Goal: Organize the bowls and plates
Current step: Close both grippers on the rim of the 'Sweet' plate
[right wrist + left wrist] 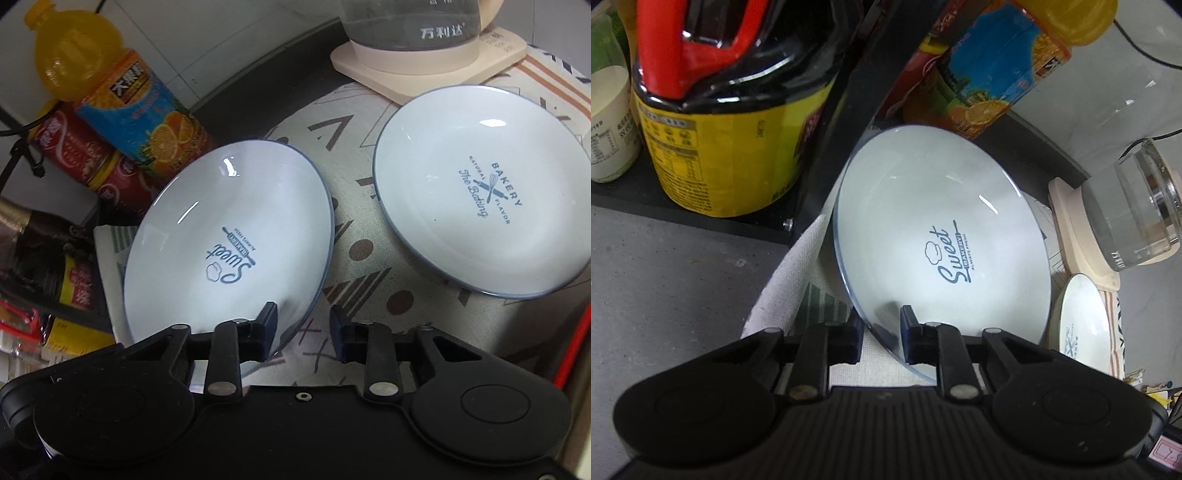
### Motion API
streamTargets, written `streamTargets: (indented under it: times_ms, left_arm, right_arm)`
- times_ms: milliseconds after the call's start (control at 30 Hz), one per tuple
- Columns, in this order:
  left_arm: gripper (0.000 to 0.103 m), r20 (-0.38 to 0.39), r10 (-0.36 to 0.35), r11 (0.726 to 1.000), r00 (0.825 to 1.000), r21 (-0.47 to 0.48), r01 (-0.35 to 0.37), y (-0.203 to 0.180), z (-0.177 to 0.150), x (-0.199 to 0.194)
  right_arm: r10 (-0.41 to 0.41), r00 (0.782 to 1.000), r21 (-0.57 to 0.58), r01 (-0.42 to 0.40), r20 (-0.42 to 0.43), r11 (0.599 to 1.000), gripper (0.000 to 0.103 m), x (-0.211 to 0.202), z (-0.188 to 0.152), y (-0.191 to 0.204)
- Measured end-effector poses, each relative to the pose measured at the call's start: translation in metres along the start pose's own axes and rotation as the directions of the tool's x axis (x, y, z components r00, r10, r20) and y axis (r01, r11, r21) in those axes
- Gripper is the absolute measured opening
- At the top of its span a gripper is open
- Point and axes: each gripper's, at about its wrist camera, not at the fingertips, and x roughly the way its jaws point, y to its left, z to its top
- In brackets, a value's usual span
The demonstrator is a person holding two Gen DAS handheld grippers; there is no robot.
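Observation:
A white plate printed "Sweet" [942, 236] lies on a patterned cloth; it also shows in the right wrist view [229, 251]. My left gripper [881, 338] is open, its jaws on either side of that plate's near rim. My right gripper [303, 334] is open too, with its left finger over the same plate's near rim and its right finger over the cloth. A second white plate printed "Bakery" [484, 188] lies to the right on the cloth; part of it shows in the left wrist view [1086, 328].
A black shelf frame [846, 110] with a yellow-labelled bottle [720, 147] and a juice carton [990, 74] stands behind the plate. An orange juice bottle [122, 107] and red cans [74, 151] crowd the left. A glass kettle [417, 26] on a cream base [424, 70] stands behind.

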Motion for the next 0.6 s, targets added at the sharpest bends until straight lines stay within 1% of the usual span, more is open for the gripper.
streamTargets:
  times_ms: [133,233,367,467,533,600]
  left_arm:
    - [0.017,0.003,-0.015,1.000,1.000,-0.014,0.015,0.004,0.001,0.004]
    - [0.017,0.005,-0.017,0.999,1.000,-0.029,0.017,0.005,0.002,0.005]
    - [0.016,0.016,-0.014,0.999,1.000,-0.040,0.015,0.006,0.001,0.004]
    - [0.015,0.017,-0.013,0.999,1.000,-0.044,0.014,0.005,0.000,0.003]
    - [0.015,0.036,-0.010,0.999,0.999,-0.030,0.011,0.003,-0.001,-0.002]
    - [0.015,0.059,0.007,1.000,0.998,0.002,-0.007,-0.002,-0.004,-0.010]
  right_arm:
    - [0.009,1.000,0.003,-0.009,-0.006,1.000,0.027,0.007,-0.001,0.001]
    - [0.017,1.000,0.020,-0.017,-0.006,1.000,0.024,0.011,-0.001,0.000]
    - [0.010,1.000,-0.003,-0.010,-0.004,1.000,0.020,0.014,0.002,0.004]
    - [0.022,1.000,0.001,-0.022,0.004,1.000,0.018,0.015,0.004,0.002]
    - [0.021,1.000,-0.021,-0.021,0.013,1.000,0.016,0.011,0.003,0.003]
    - [0.009,0.999,-0.081,-0.005,0.043,0.997,0.015,0.003,0.000,0.011]
